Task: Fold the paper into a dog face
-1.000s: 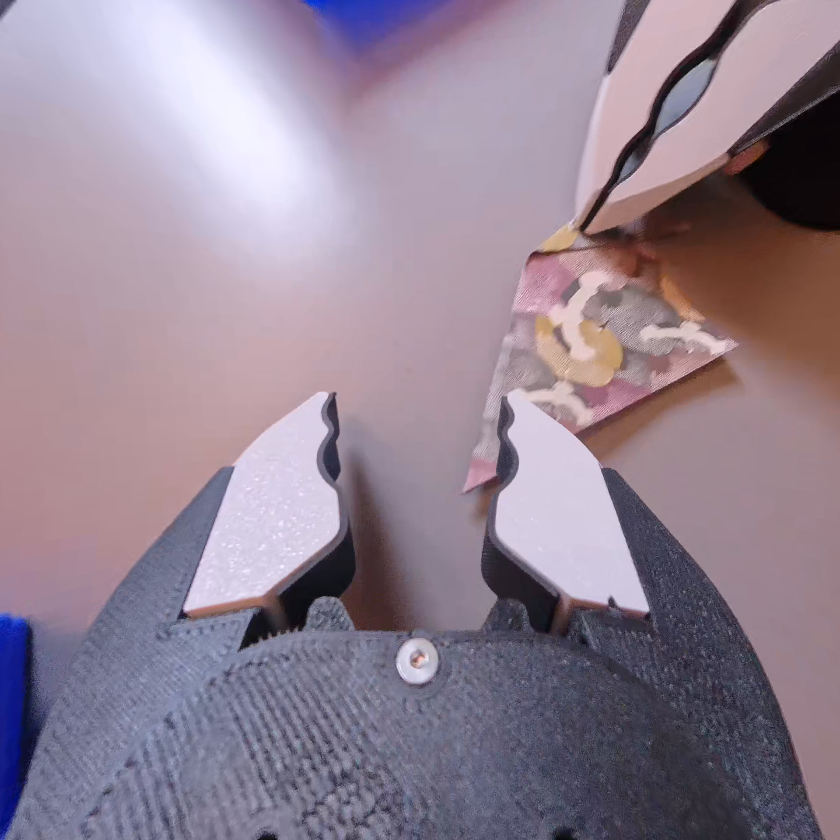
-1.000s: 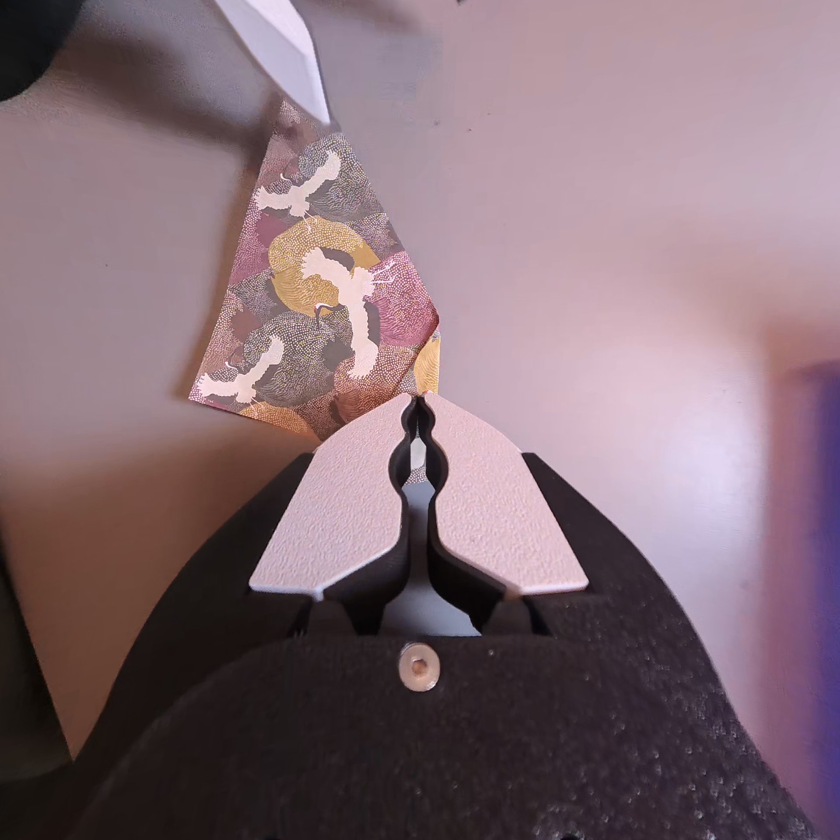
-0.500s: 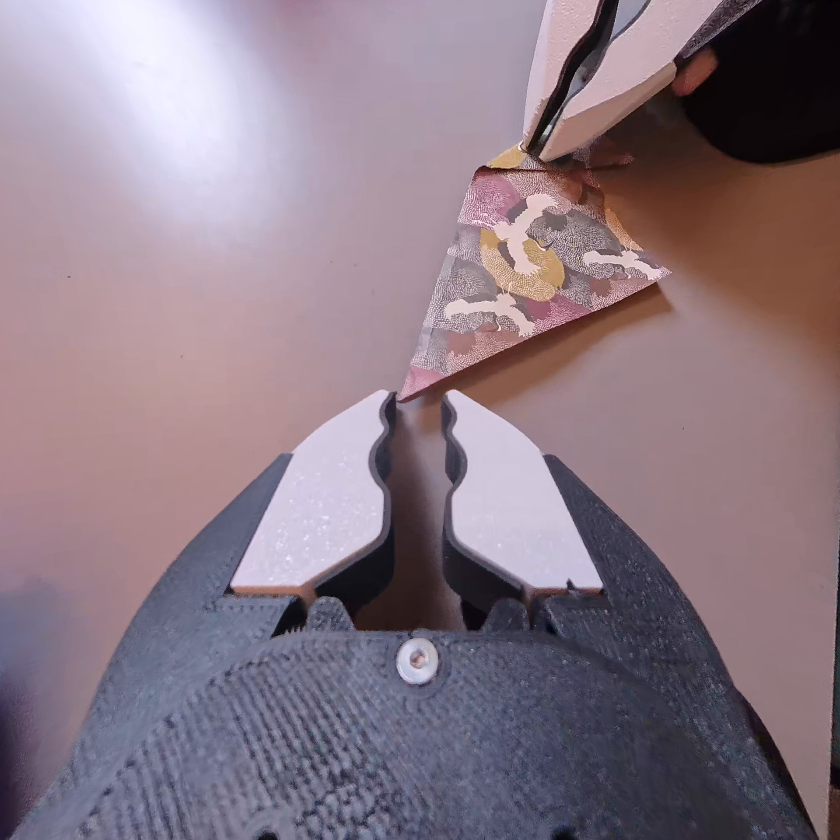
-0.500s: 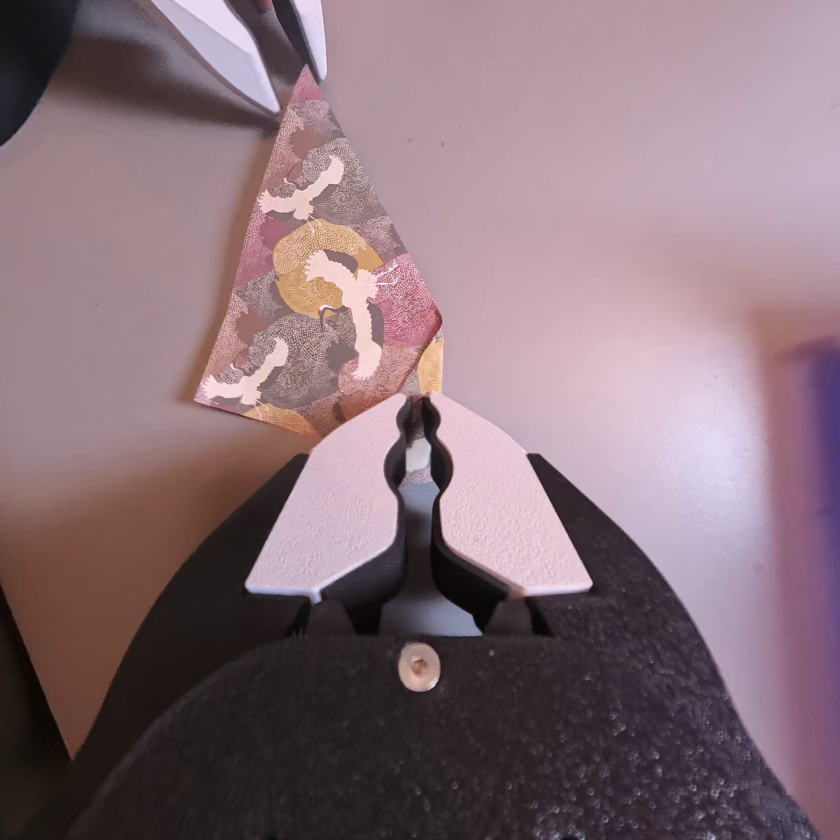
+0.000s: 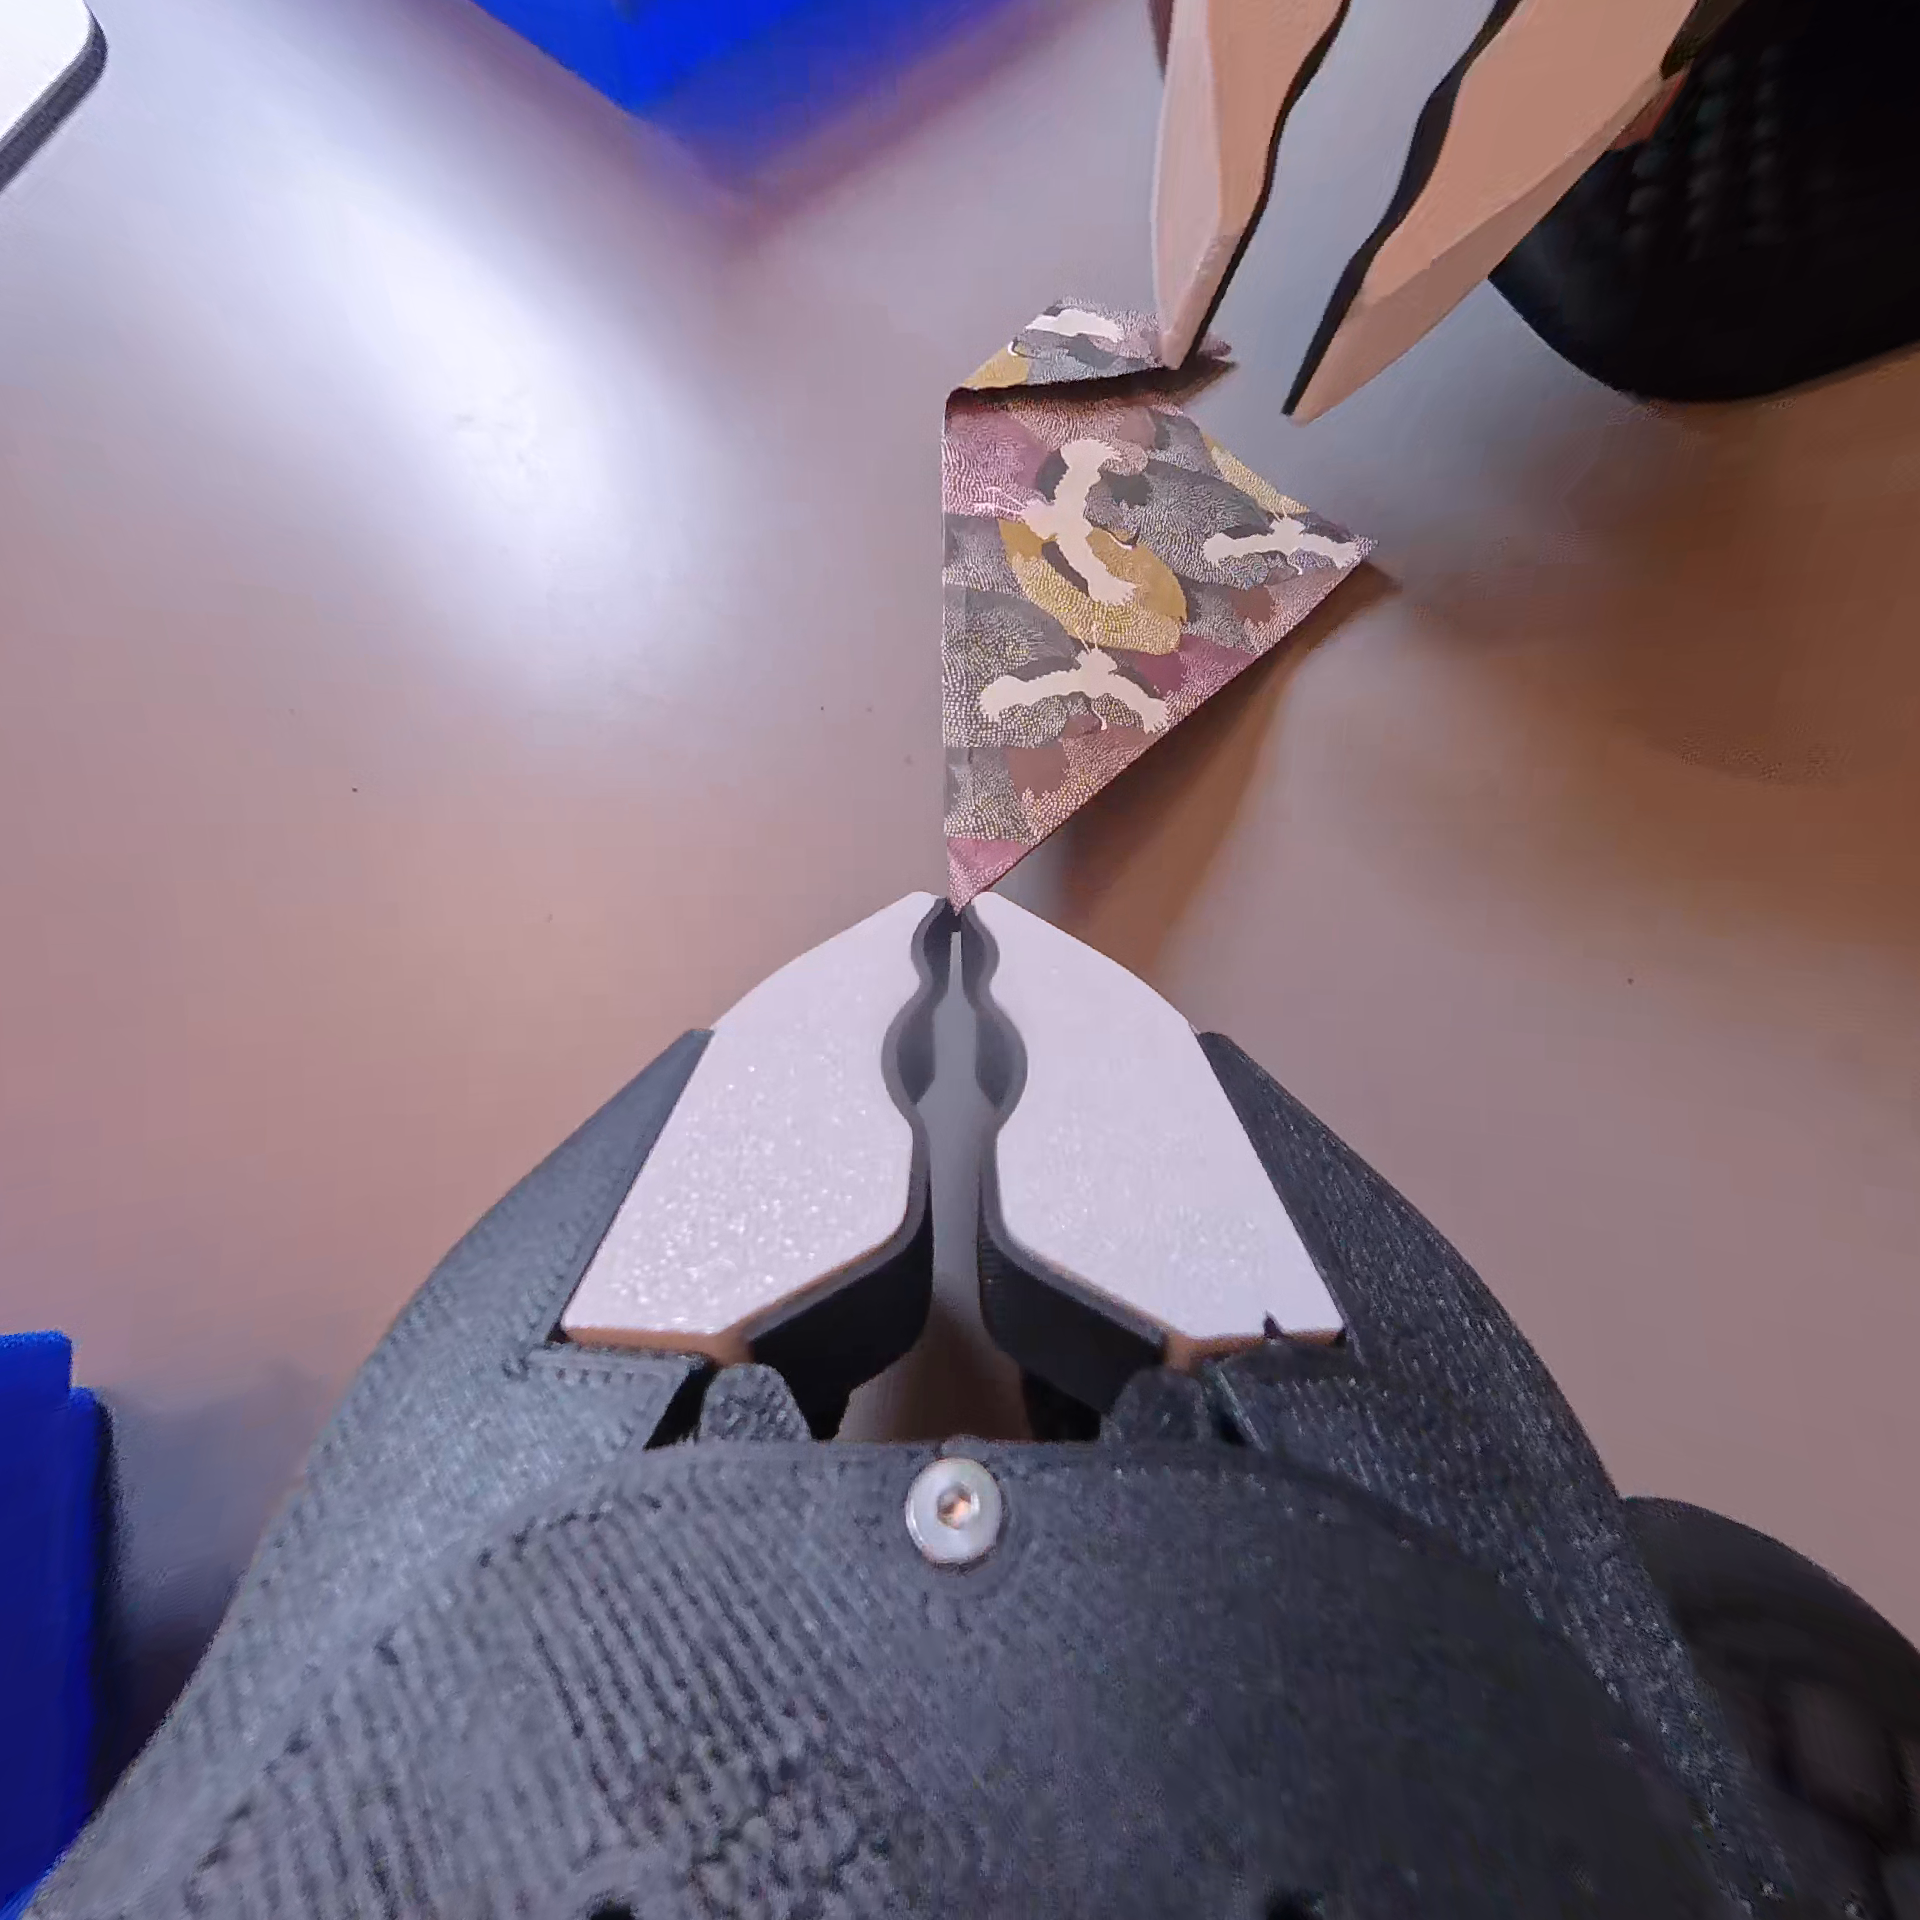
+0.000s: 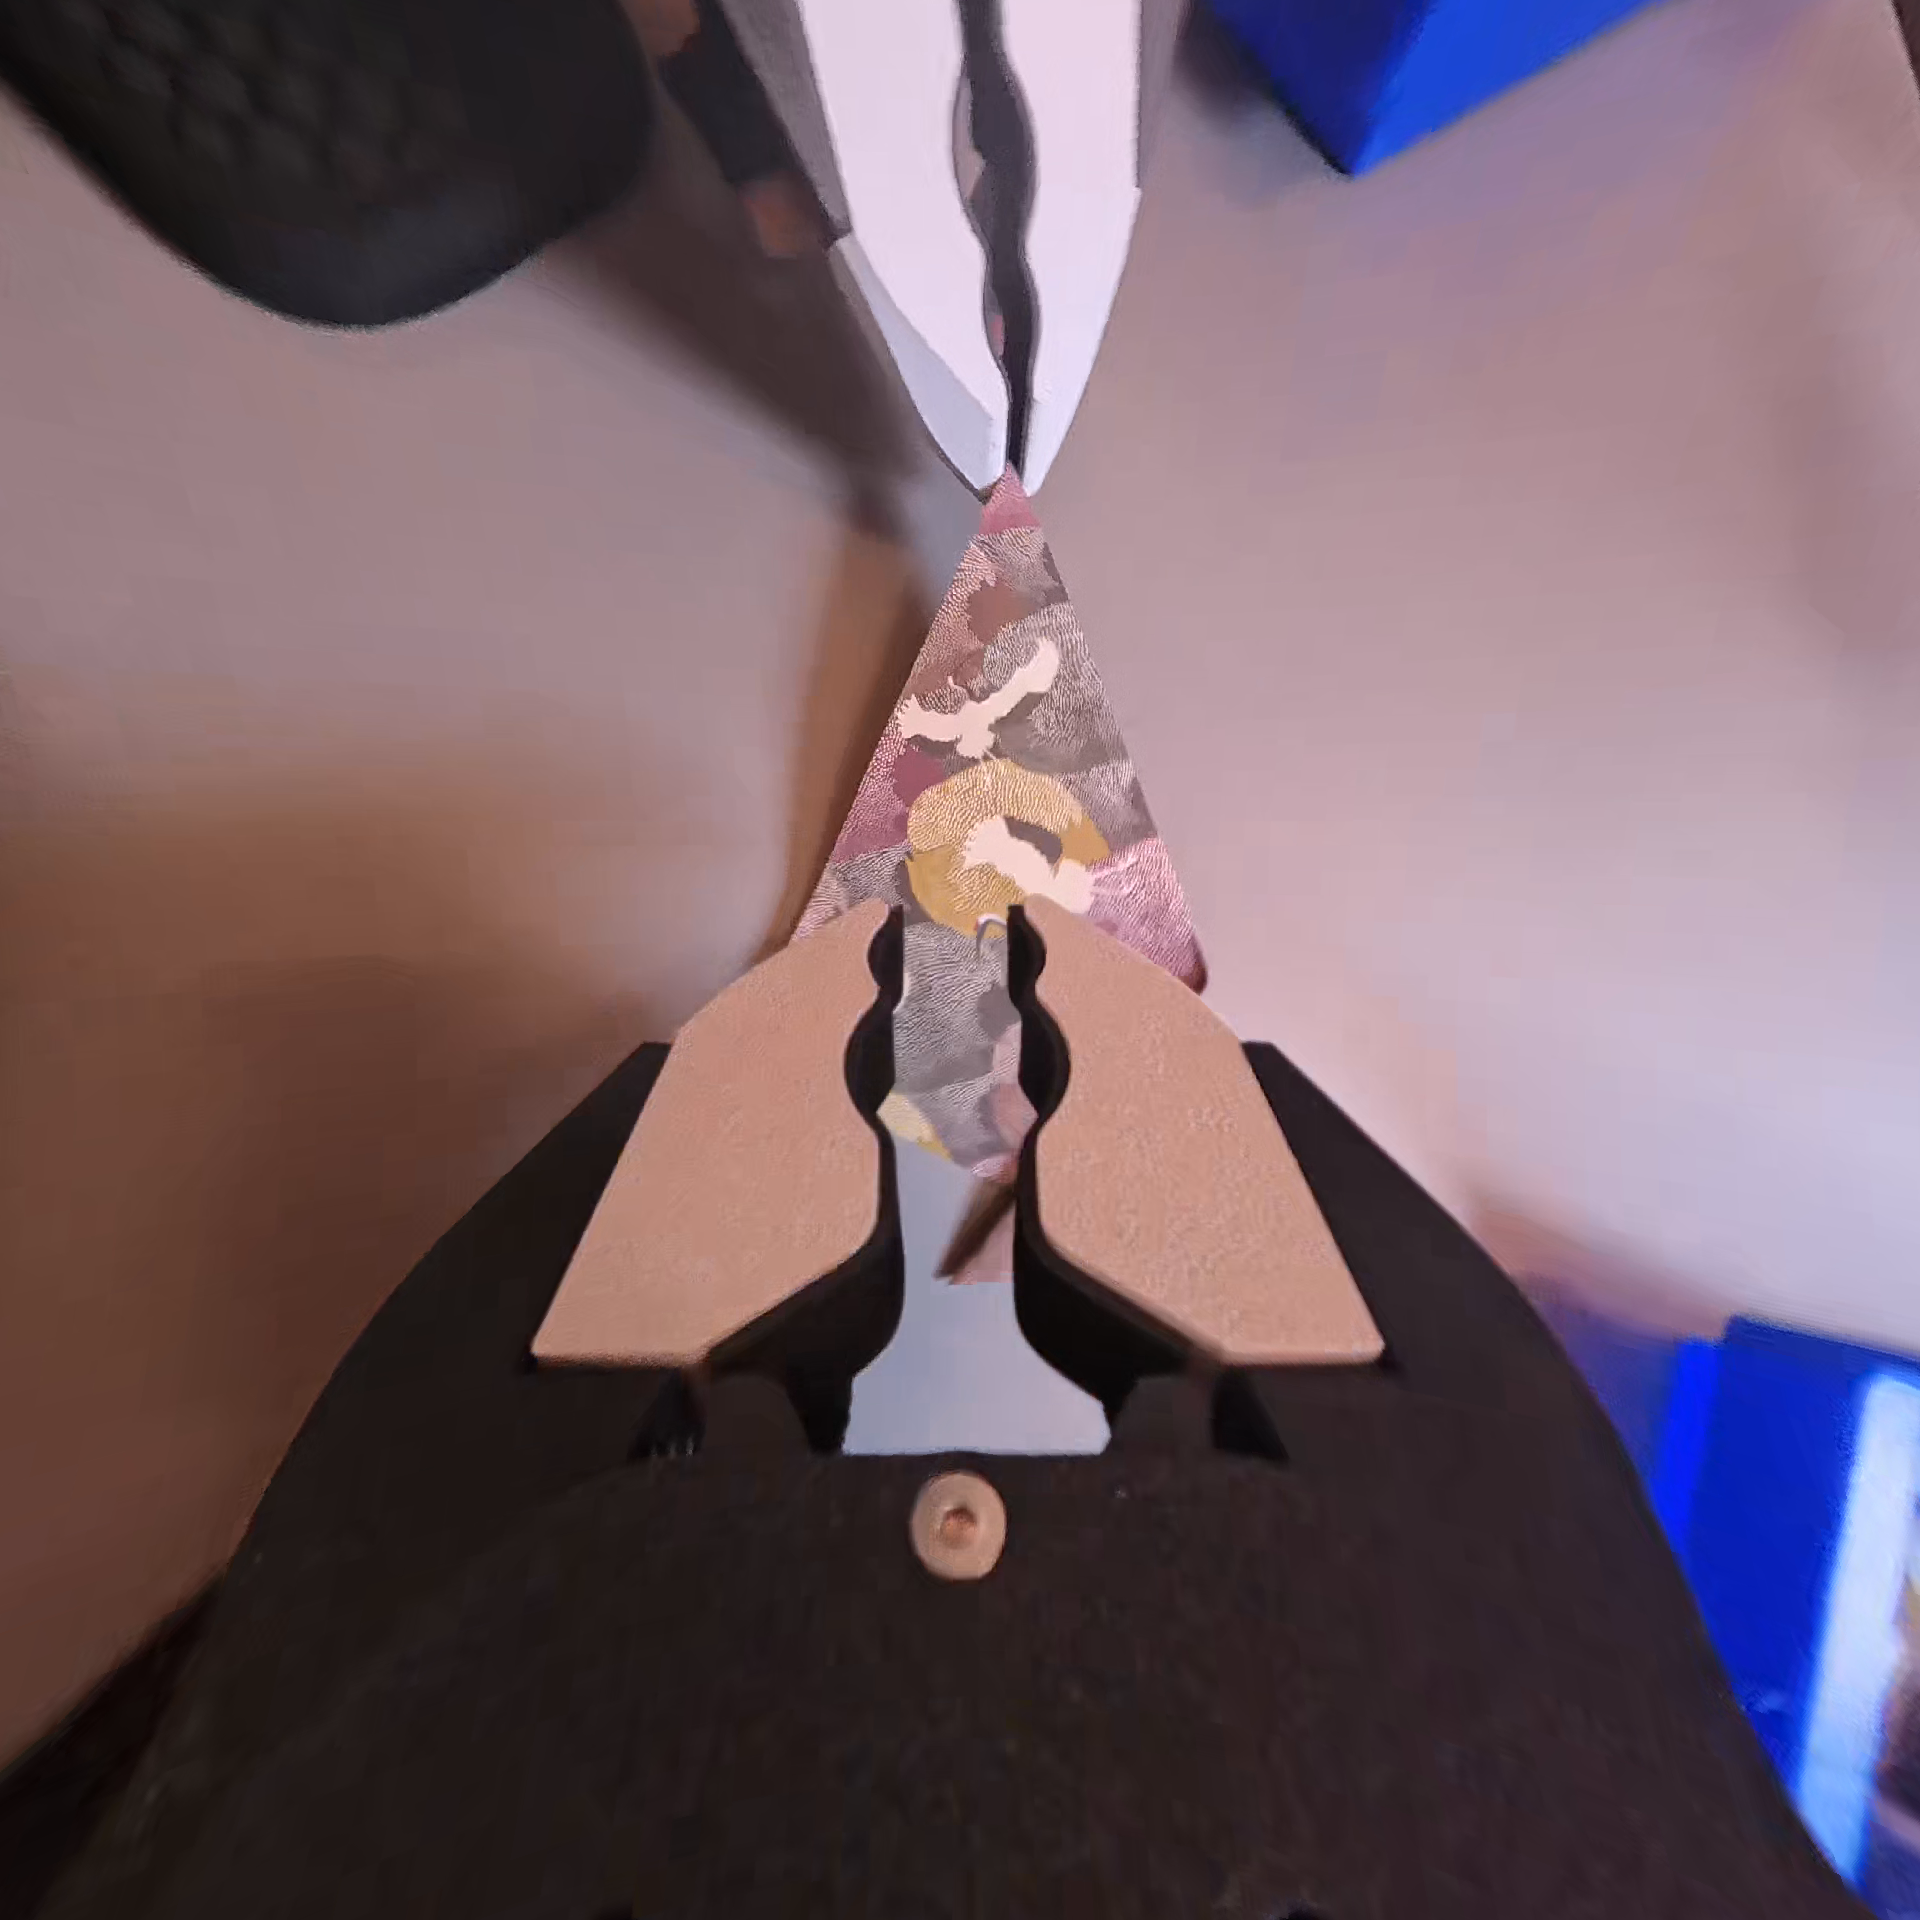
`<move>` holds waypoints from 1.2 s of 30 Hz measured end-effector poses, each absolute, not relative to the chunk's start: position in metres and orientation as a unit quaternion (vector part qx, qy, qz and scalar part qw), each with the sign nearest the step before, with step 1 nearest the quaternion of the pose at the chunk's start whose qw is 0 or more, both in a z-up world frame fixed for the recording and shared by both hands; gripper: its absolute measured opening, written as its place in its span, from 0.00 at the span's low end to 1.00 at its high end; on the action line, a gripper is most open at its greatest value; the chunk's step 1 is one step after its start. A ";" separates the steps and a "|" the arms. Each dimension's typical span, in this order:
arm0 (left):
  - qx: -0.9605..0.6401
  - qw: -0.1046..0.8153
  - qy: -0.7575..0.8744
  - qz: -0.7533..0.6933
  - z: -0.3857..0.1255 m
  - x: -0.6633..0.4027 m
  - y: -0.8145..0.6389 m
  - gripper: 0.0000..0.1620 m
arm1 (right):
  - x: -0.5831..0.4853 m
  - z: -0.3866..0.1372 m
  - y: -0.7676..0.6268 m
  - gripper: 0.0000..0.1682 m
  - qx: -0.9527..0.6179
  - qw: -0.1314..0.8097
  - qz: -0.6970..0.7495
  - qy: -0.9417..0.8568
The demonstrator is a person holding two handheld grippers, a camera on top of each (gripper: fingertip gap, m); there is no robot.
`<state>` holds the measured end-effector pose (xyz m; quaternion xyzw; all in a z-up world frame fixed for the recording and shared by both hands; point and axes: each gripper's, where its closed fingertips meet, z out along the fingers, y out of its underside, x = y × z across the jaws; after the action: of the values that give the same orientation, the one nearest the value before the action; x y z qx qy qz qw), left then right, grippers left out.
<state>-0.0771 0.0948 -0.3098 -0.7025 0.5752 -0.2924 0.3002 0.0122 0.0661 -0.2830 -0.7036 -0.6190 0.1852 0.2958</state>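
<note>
No writing, label, brand, number or sign can be read anywhere — the folded paper (image 5: 1091, 613) bears only a printed pattern of white birds and gold discs — no lettering

Setting: you work at a plain indoor desk, kind unclear; smooth grey-brown tabletop (image 5: 416, 727); blue box (image 6: 1382, 73) at its edge; nothing further tells.

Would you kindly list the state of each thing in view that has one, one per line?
paper: folded into a triangle, lying on the table, far corner turned over.
left gripper: shut on the paper's near tip.
right gripper: open, over the paper's far end, one fingertip on the turned-over corner.
table: bare around the paper.
blue object: lying at the far edge, blurred.
</note>
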 end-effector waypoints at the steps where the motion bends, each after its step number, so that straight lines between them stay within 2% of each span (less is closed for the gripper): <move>1: -0.699 0.300 0.579 -0.293 -0.310 -0.078 0.095 0.01 | 0.009 -0.286 0.069 0.11 -0.692 0.291 0.174 -0.637; 11: -0.683 0.283 0.596 -0.313 -0.315 -0.081 0.090 0.01 | -0.001 -0.327 0.088 0.07 -0.712 0.222 0.177 -0.642; 25: -0.700 0.310 0.535 -0.358 -0.305 -0.075 0.104 0.00 | -0.008 -0.328 0.058 0.03 -0.743 0.178 0.251 -0.594; 29: -0.699 0.313 0.531 -0.363 -0.303 -0.073 0.104 0.00 | -0.013 -0.323 0.055 0.05 -0.728 0.192 0.265 -0.602; 36: -0.699 0.309 0.530 -0.368 -0.301 -0.071 0.099 0.00 | -0.019 -0.306 0.075 0.07 -0.711 0.282 0.243 -0.597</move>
<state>-0.0707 0.0991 -0.3015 -0.6985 0.5304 -0.3678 0.3091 -0.0192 0.0748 -0.3059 -0.7107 -0.5970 0.2430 0.2817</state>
